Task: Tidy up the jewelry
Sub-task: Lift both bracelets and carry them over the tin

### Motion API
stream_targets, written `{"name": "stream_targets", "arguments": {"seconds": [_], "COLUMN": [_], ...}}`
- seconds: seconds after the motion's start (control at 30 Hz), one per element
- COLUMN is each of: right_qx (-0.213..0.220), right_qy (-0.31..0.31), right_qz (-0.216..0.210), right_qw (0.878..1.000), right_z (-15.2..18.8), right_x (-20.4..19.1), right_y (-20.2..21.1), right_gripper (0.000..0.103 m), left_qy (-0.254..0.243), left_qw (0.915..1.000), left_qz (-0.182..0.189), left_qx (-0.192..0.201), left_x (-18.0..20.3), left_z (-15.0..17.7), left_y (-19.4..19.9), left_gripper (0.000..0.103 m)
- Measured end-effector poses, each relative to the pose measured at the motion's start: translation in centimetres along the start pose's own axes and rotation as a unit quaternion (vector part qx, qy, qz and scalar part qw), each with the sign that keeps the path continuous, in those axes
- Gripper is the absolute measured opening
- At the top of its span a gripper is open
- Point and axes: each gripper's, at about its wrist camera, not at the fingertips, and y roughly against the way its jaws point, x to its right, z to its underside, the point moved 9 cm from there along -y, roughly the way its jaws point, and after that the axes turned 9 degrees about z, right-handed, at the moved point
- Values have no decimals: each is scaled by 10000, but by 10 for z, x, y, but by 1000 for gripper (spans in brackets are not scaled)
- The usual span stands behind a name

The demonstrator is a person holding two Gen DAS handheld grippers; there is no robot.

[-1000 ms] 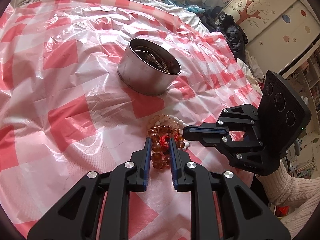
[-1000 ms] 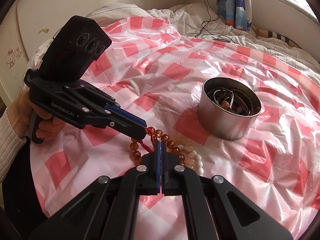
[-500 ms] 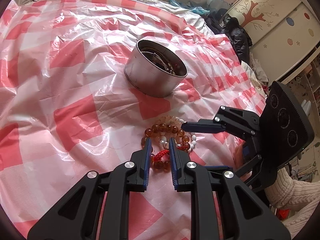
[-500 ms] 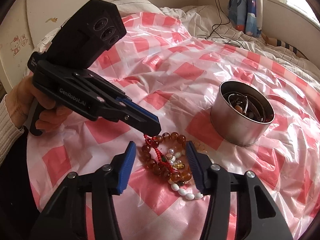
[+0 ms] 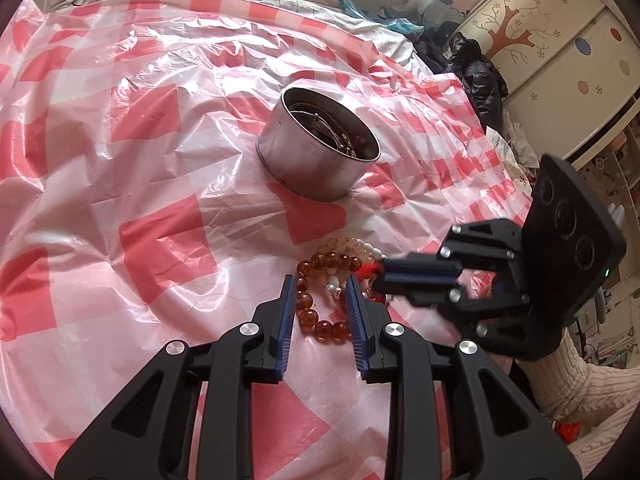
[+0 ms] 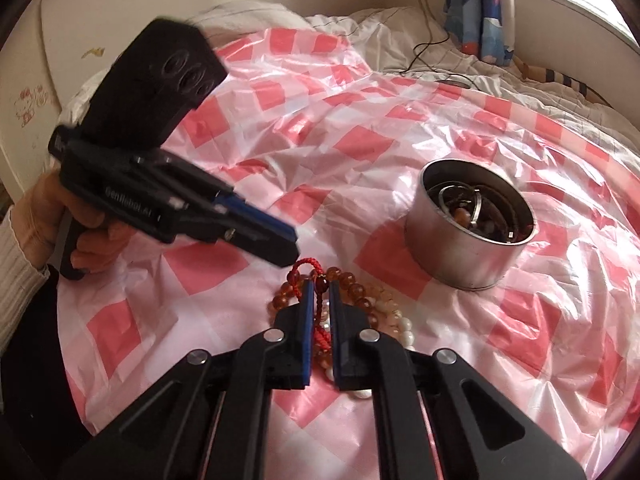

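Right wrist view: at lower centre the right gripper (image 6: 319, 300) has just closed its jaws on the red cord (image 6: 319, 312) of the bead pile (image 6: 362, 304). The left gripper (image 5: 320, 300), jaws just widened, straddles amber beads (image 5: 316, 322) unpressed. Next, probably lift toward the tin (image 6: 452, 256) at right

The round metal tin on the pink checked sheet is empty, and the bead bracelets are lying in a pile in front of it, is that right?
Not quite. The round metal tin is not empty: the right wrist view shows rings and beads inside it. The rest holds: it stands on the pink checked sheet, with the bead bracelets piled in front.
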Motion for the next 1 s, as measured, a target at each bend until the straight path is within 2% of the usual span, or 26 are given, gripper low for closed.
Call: {"name": "stream_targets", "arguments": {"seconds": [0.17,0.3,0.33,0.37,0.43,0.53,0.73,0.83,1.0], "right_qx": [222,346,336,341,407,470,466,467,519], "right_qy": [-849,-1132,-1159,-1191,-1289,-1426,-1482,-1500,-1598], "right_qz": [315,357,383,380,324,266,230,241,255], "right_qw": [9956,9923,9920,9916,9903,9883,9876,9873,9855], "right_z": [-11,-16,-15,-16,-19,-20,-19,-19,-20], "right_x": [47,61,62,65,69,74,75,76,79], "right_y": [15,20,20,21,23,26,26,26,28], "right_gripper": [8,8,8,8,8,8,8,8,8], "left_qy": [-334,-589,-583,-570,-557,-659,-609,-584,-653], "left_qw": [9974,9949,9949,9948,9947,9945,9981,9976,9948], "left_qz": [-489,-621,-616,-626,-648,-631,-62,252,571], "left_qx": [-406,-535,-541,-558,-565,-517,16,267,536], "left_x": [3,8,8,7,4,7,23,32,51], "left_z": [8,12,13,14,16,17,4,-3,-12], "left_y": [-24,-33,-33,-32,-31,-29,-6,5,17], "left_gripper": [30,30,27,19,12,10,10,10,10]}}
